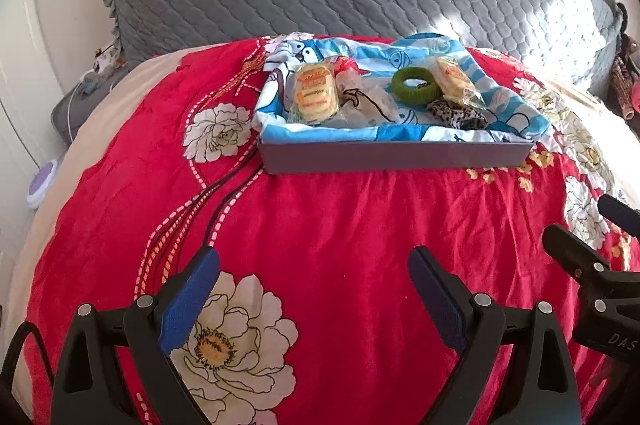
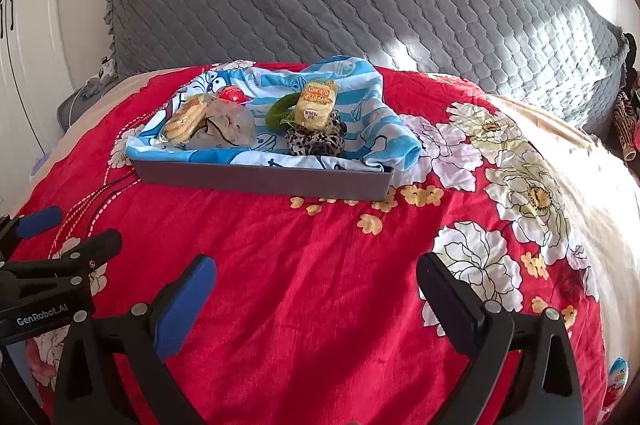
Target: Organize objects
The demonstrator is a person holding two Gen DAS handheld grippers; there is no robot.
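Both your grippers hang low over the red bedspread, short of the tray. Left gripper: jaws spread wide, nothing between them. Right gripper: the same, spread and empty.

The things to be organized all sit in the grey tray, at 12 o'clock from the left gripper and 11 o'clock from the right. A blue cartoon cloth lines it, likely to cushion the bits and keep them from sliding. On the tray's left side sit a biscuit pack, a clear crumpled bag and a red-topped item. On the right a green ring, a second biscuit pack and a leopard scrunchie touch one another.

This fits either a sorted tray or one waiting to be sorted; you cannot tell which.

View differences: the left camera looks down into the tray, so the green ring shows whole. The right camera sees the second pack propped over the ring and scrunchie, and catches a blue-and-orange wrapper at 4 o'clock, lying outside the tray at the frame's edge.
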